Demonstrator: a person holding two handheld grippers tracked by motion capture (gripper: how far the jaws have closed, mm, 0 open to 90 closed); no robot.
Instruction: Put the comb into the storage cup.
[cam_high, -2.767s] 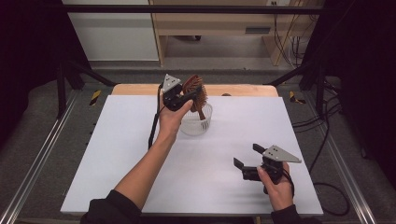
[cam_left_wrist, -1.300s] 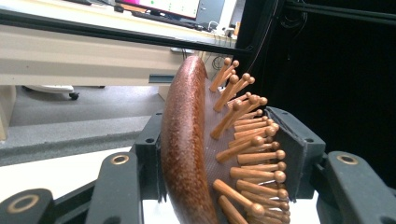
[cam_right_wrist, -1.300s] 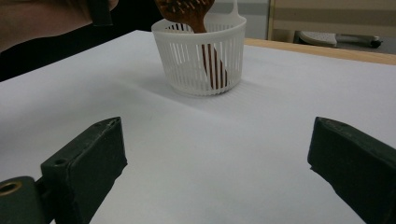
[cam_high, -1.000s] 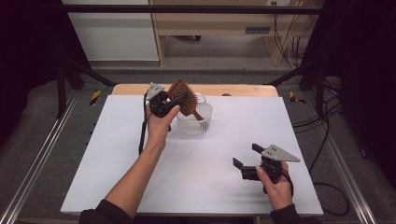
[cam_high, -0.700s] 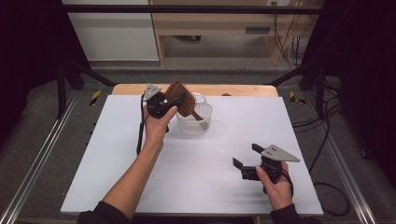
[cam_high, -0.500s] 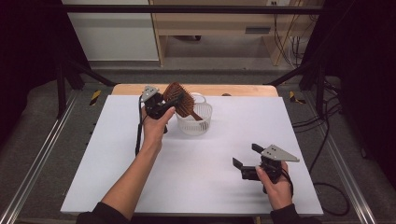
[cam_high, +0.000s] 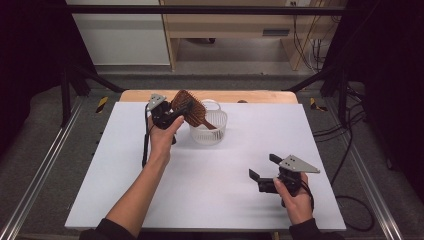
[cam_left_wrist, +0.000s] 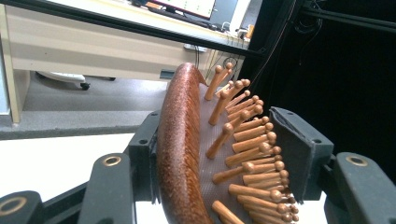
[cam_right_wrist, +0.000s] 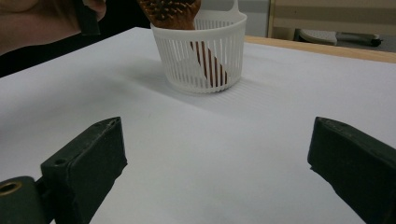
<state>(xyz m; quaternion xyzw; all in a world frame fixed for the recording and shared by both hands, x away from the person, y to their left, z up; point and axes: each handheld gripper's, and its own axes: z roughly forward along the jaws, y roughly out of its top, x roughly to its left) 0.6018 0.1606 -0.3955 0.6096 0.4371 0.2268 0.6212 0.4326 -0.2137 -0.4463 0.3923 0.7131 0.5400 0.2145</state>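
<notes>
In the upper middle of the high view, the left gripper (cam_high: 176, 114) was at the head of a wooden hairbrush (cam_high: 192, 108), whose handle slanted down into a white slotted basket (cam_high: 214, 134) standing on the white desk (cam_high: 200, 185). In the left gripper view the brush head (cam_left_wrist: 196, 154) stood between the two black jaws: the jaw at the left of the frame lay against its smooth brown back, and the jaw at the right stood at the tips of the wooden pins. Those jaws had just been opening, with the brush head between them; whether the pads pressed on it at that moment could not be told. The right gripper (cam_high: 264, 171) sat low on the desk at the lower right of the high view, well apart from the basket, held by the person's right hand (cam_high: 296, 196). Its jaws were spread wide with nothing between them, and the right gripper view looked across the bare desk at the basket (cam_right_wrist: 205, 51) with the brush handle (cam_right_wrist: 210, 63) inside.
</notes>
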